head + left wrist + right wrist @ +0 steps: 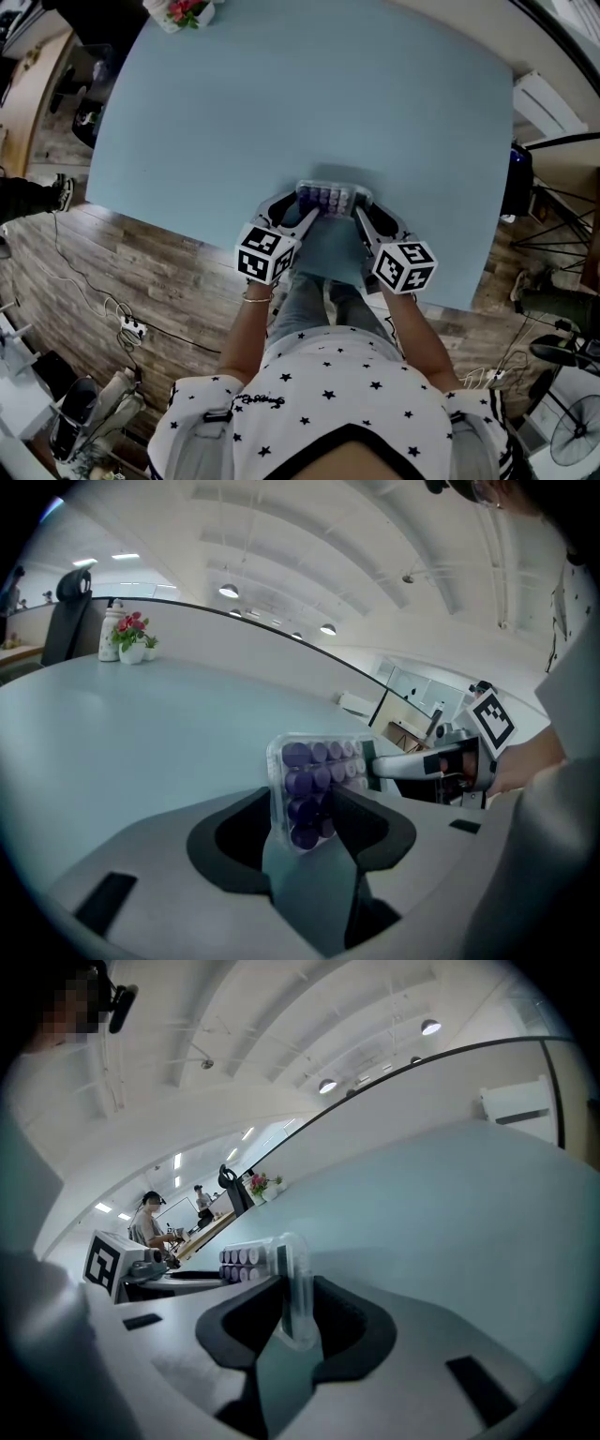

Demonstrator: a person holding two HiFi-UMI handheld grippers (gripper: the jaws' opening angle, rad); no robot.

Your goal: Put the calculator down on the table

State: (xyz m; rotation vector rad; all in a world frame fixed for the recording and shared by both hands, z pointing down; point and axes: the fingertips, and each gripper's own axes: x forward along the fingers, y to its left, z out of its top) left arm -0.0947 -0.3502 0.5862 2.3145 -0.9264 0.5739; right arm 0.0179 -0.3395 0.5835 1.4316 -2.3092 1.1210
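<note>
At pale blue table (281, 103), left tool (302, 204) and right tool (360, 206) pinching calculator (328, 199), wood floor (159, 281)

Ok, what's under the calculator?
Only bare blue table shows around the calculator, held by the left gripper and right gripper. The spot directly beneath is covered; contact can't be told.

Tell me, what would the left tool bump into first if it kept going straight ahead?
The left tool clamps the clear-cased calculator with purple keys; beyond that, probably the pale blue table top.
</note>
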